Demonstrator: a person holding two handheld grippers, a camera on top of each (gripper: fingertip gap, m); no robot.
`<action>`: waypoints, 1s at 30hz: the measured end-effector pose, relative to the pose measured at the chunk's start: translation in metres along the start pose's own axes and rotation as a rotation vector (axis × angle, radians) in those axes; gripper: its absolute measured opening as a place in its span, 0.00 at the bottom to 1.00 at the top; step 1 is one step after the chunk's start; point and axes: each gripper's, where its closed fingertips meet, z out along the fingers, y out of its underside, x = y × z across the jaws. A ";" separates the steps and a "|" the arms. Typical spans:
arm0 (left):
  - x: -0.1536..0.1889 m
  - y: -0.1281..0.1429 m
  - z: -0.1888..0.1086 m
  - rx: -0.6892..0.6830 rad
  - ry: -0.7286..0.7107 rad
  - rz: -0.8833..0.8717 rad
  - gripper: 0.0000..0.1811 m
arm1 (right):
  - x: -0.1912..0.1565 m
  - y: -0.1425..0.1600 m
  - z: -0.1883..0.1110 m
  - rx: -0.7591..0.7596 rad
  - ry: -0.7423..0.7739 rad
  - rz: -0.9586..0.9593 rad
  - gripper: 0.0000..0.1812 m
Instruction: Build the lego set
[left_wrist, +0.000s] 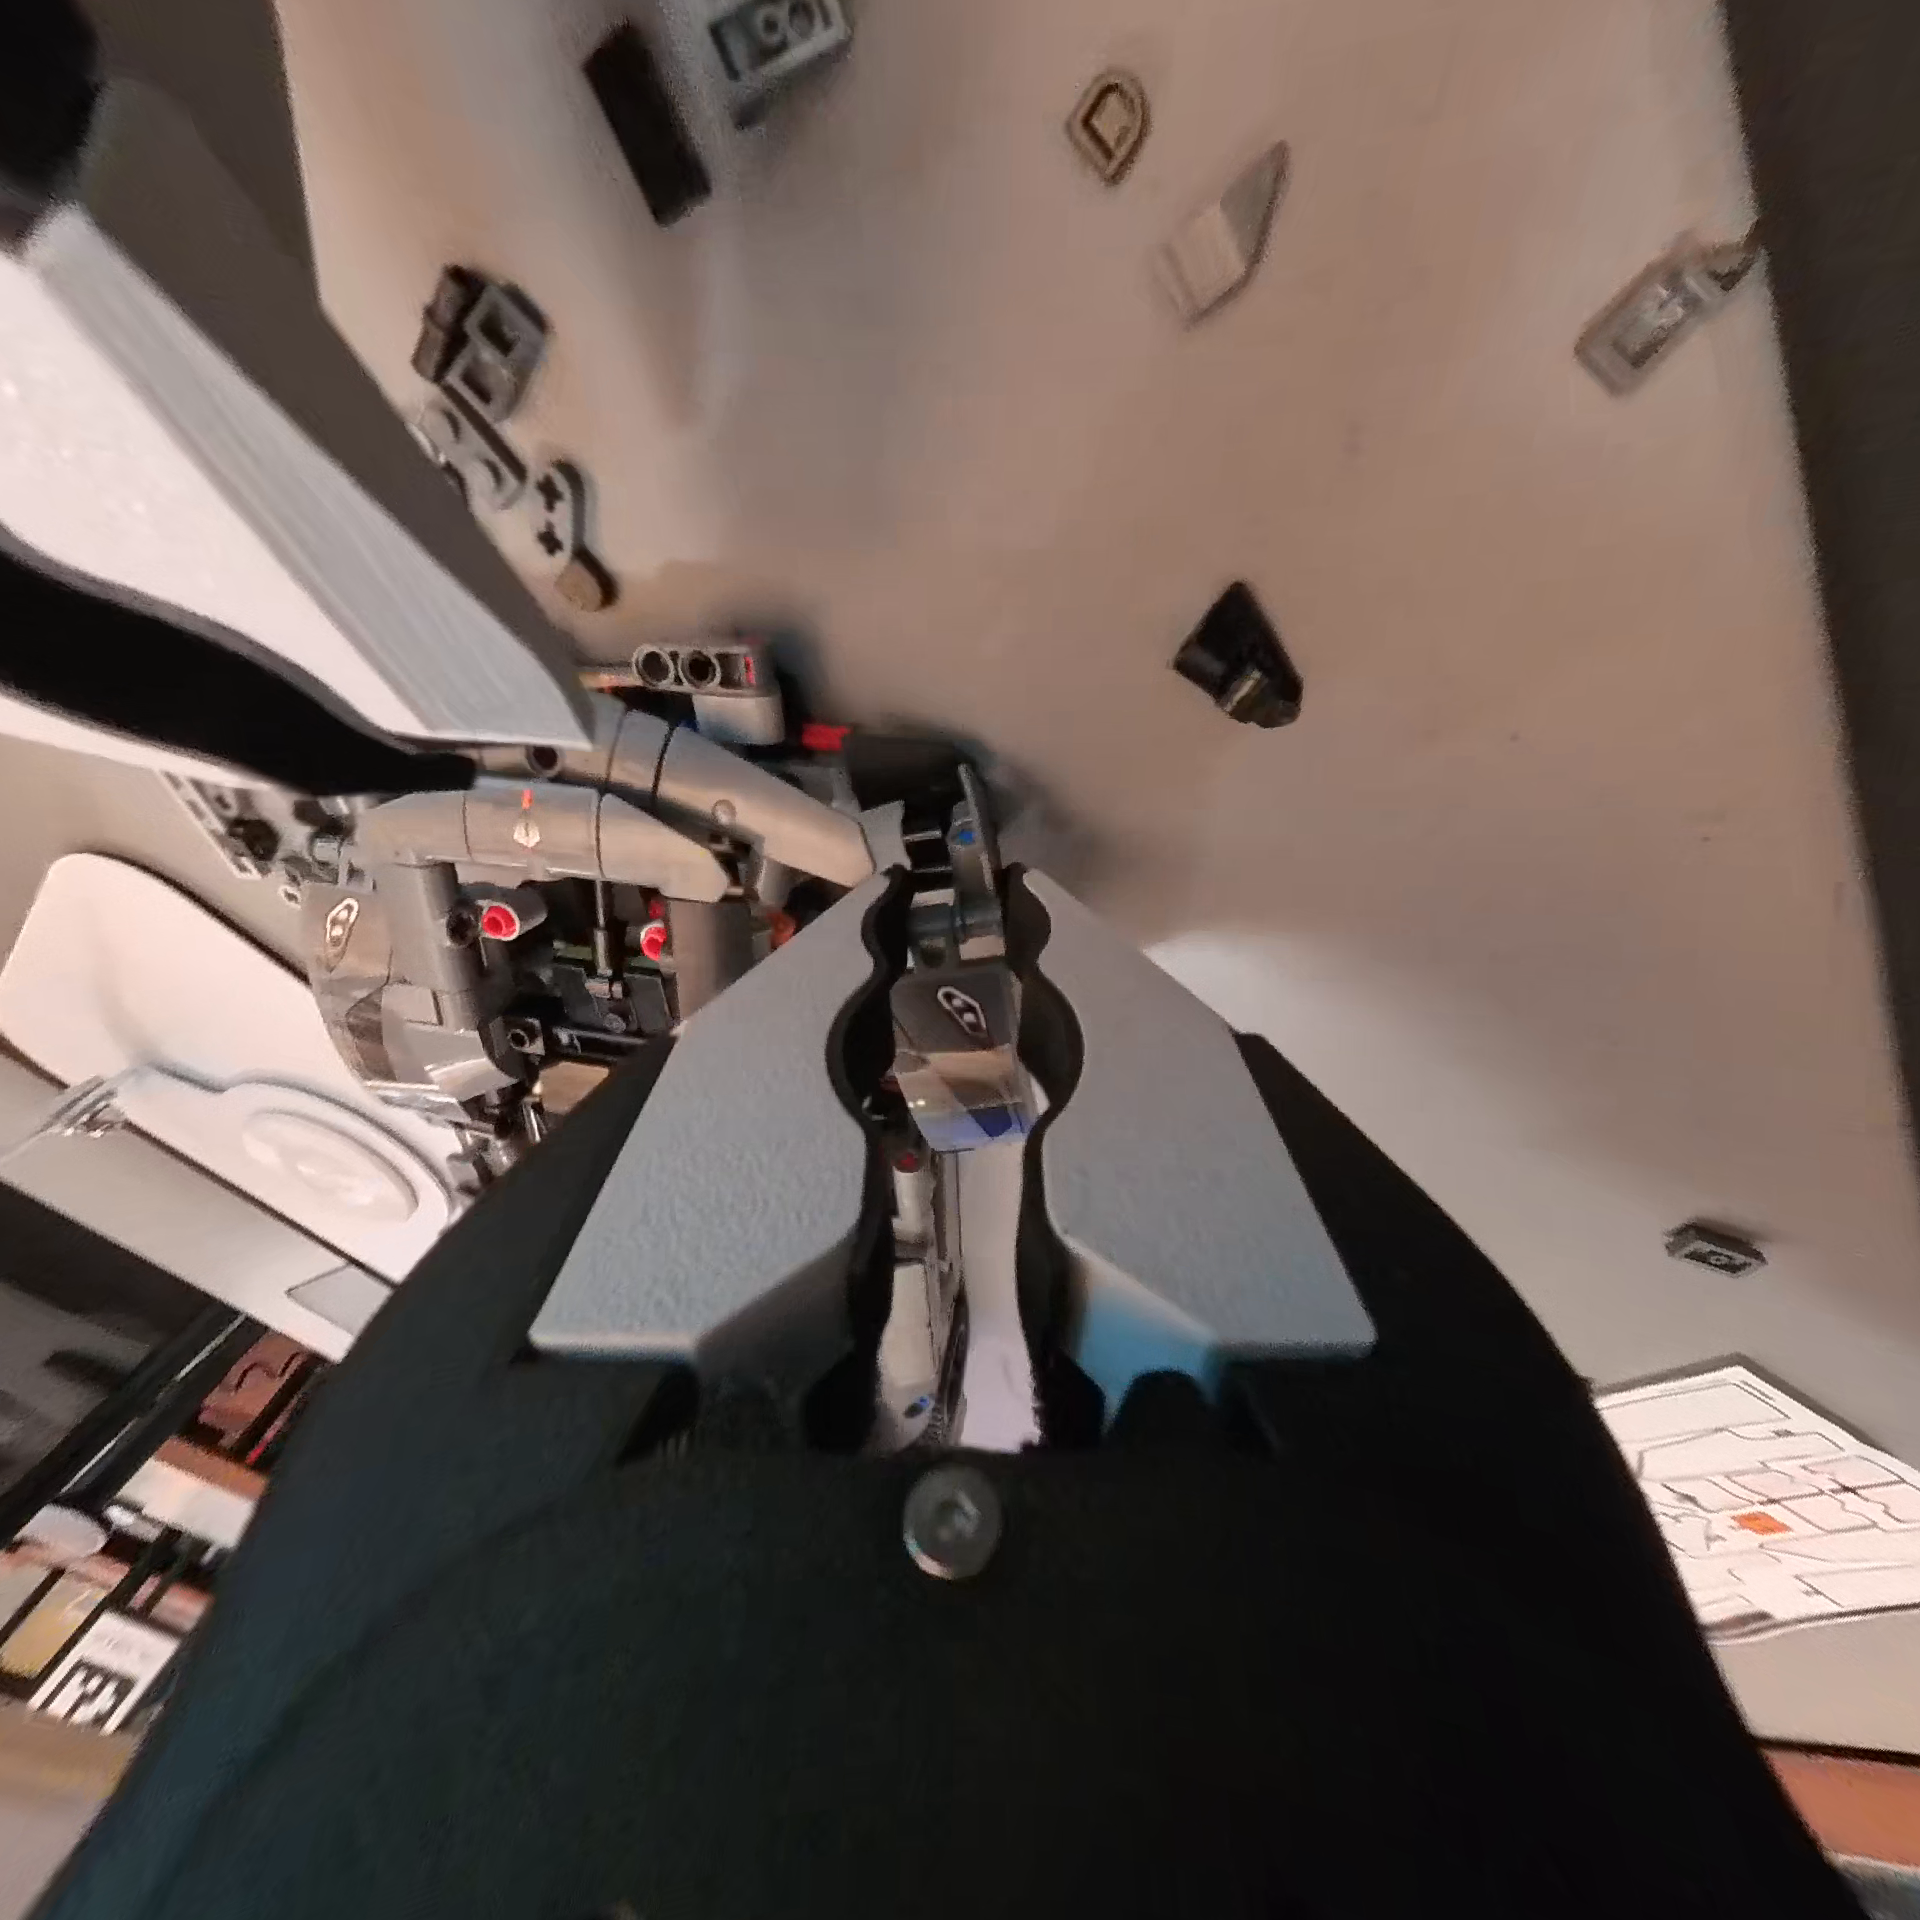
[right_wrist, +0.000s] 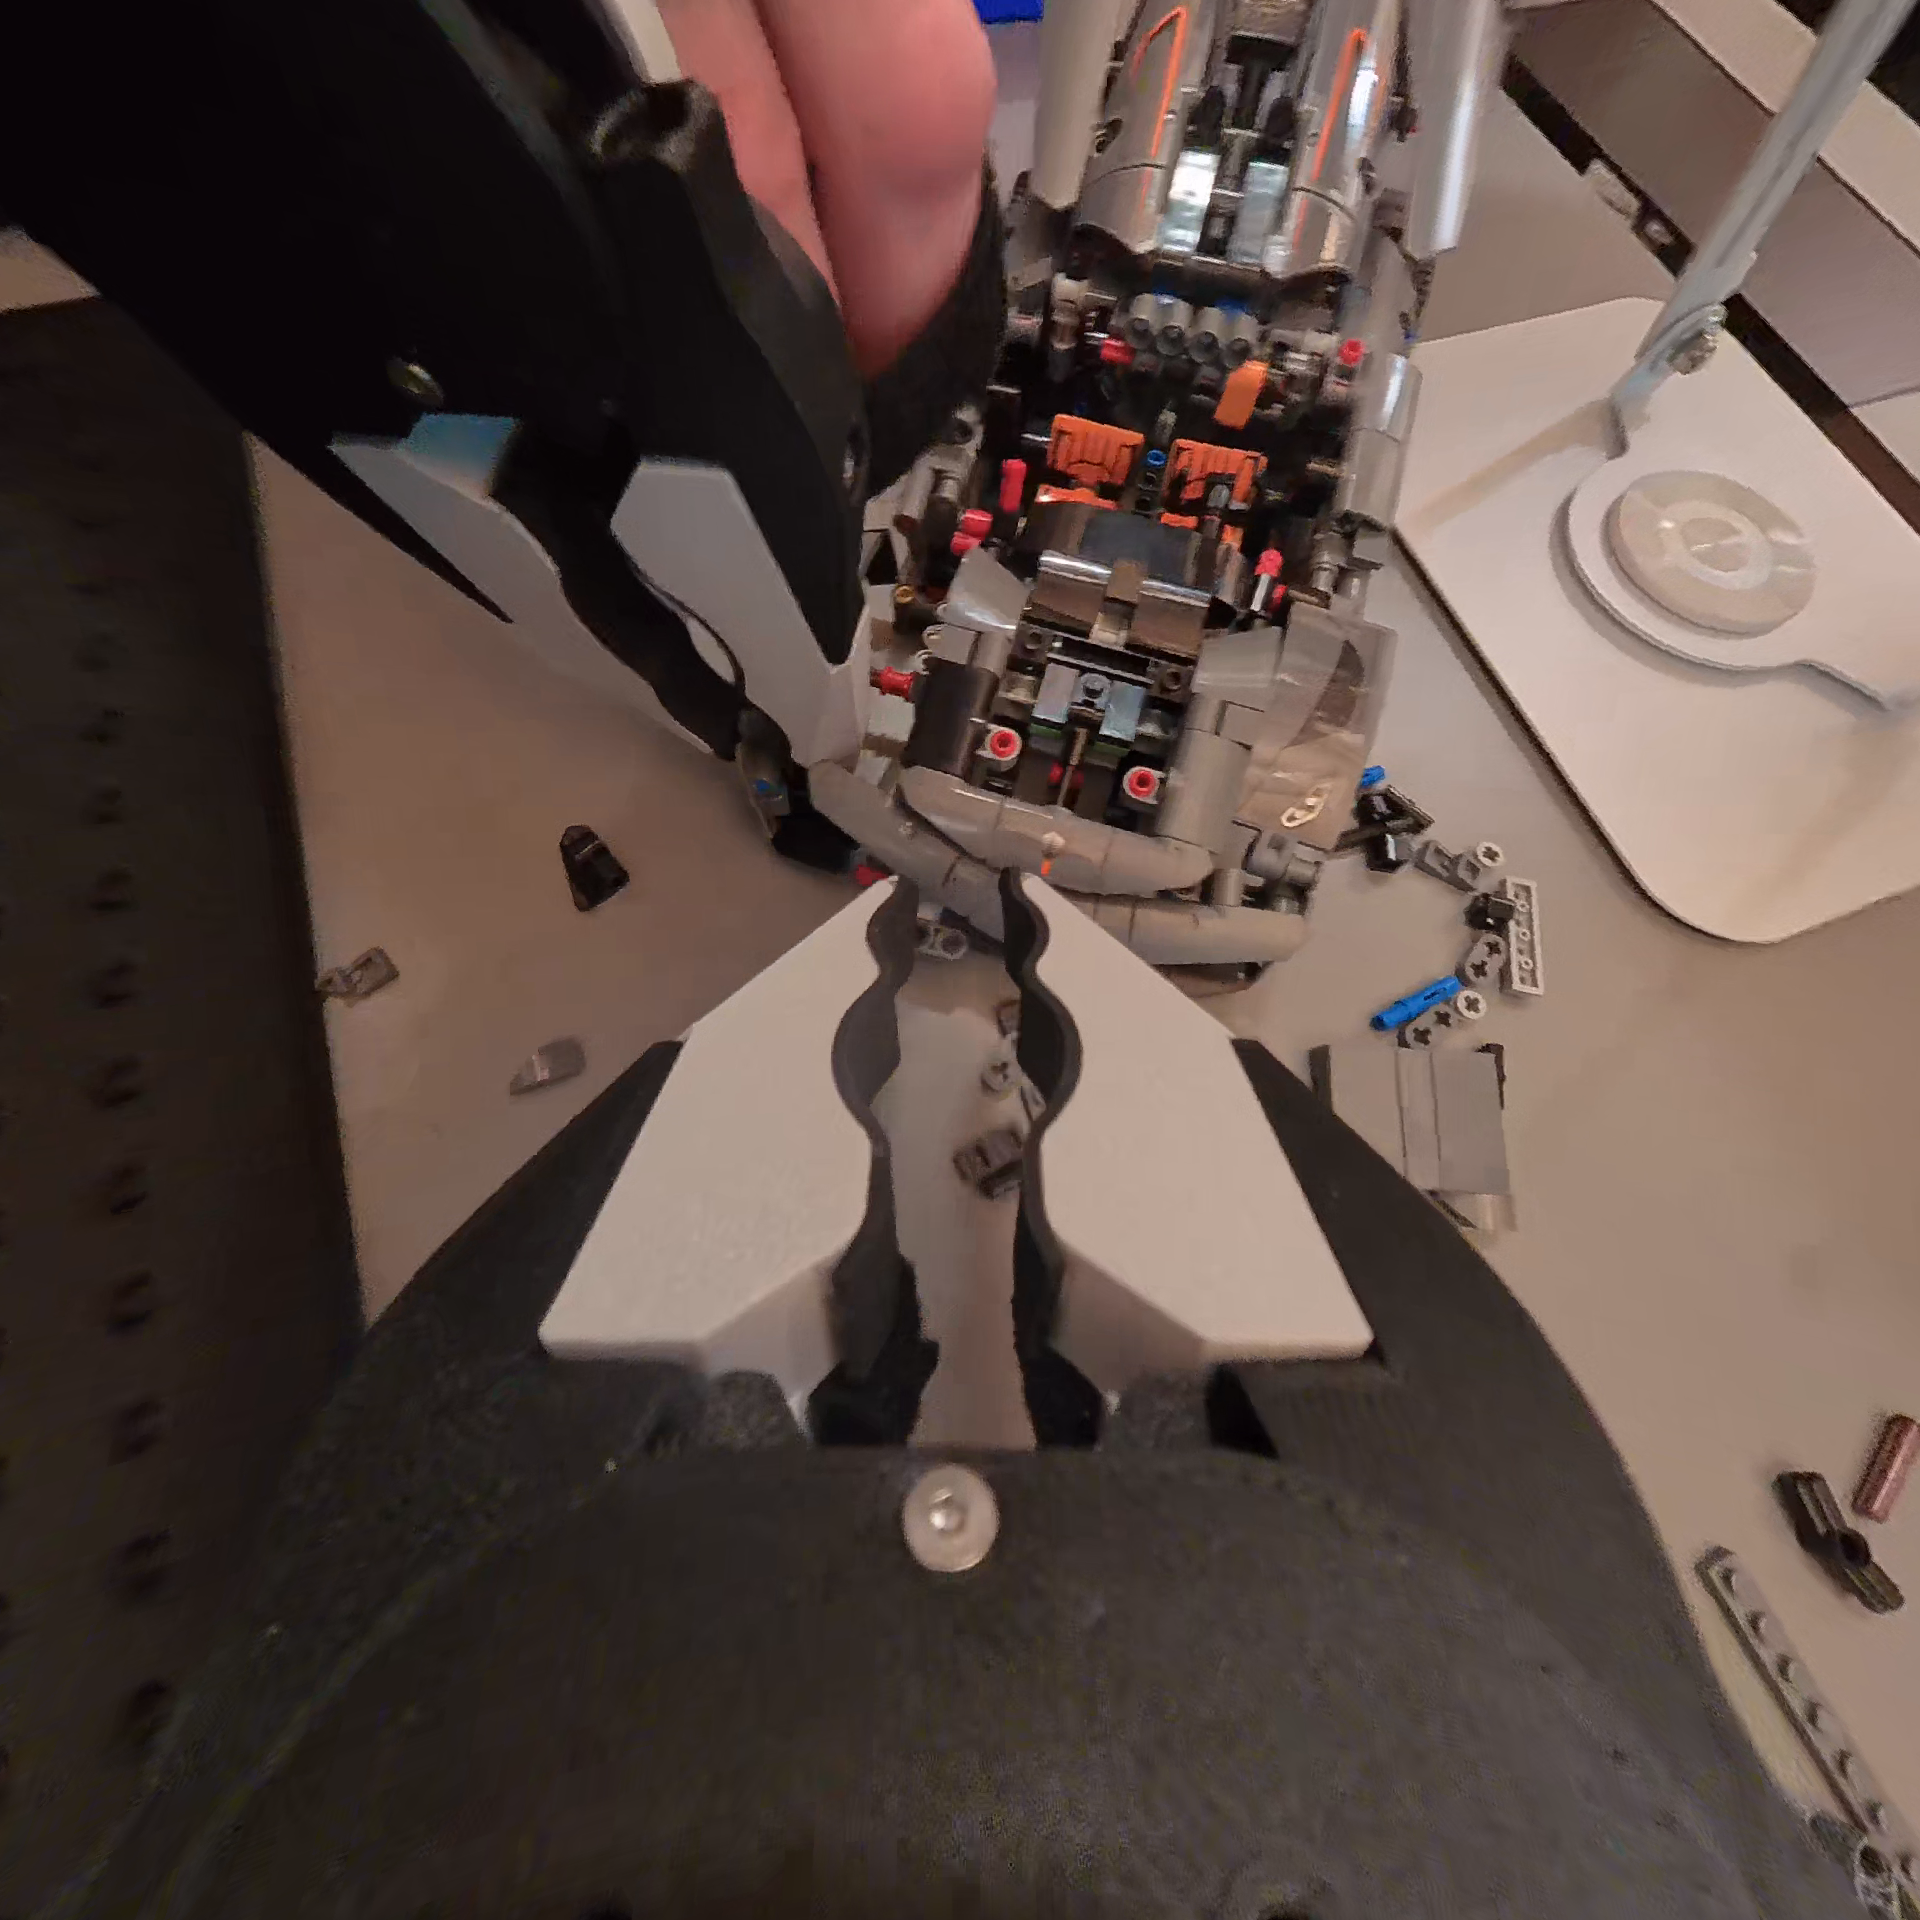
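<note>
The grey lego car model (right_wrist: 1101, 644) stands on the table with its front toward me; it also shows in the left wrist view (left_wrist: 520, 883). My left gripper (left_wrist: 956, 883) is shut on a small grey sub-assembly with a clear part (left_wrist: 961, 1039), held at the model's front corner. The left gripper also shows in the right wrist view (right_wrist: 790, 738), with a hand (right_wrist: 883, 156) behind it. My right gripper (right_wrist: 956, 894) has its tips at the model's front bumper with a narrow gap between its jaws. Whether it pinches anything is unclear.
Loose grey and black pieces and a blue pin (right_wrist: 1413, 1003) lie right of the model. A black slope piece (left_wrist: 1236, 665) and several others lie on the table. A white stand base (right_wrist: 1704, 582) is at the right. A black mat (right_wrist: 125, 935) is at the left. An instruction sheet (left_wrist: 1766, 1496) lies nearby. The black slope piece (left_wrist: 1236, 665) sits 5 cm or so from the ends of my left fingers. Look for it in the right wrist view (right_wrist: 588, 862) too.
</note>
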 end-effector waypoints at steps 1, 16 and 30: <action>0.000 -0.001 0.000 0.009 0.013 0.003 0.08 | 0.003 0.001 -0.001 0.005 0.000 0.016 0.09; -0.001 -0.009 0.002 -0.008 0.202 -0.019 0.08 | 0.016 0.005 -0.004 0.041 -0.042 0.130 0.12; -0.023 -0.007 0.003 -0.047 0.081 -0.119 0.13 | 0.017 0.016 0.005 -0.017 -0.031 0.120 0.14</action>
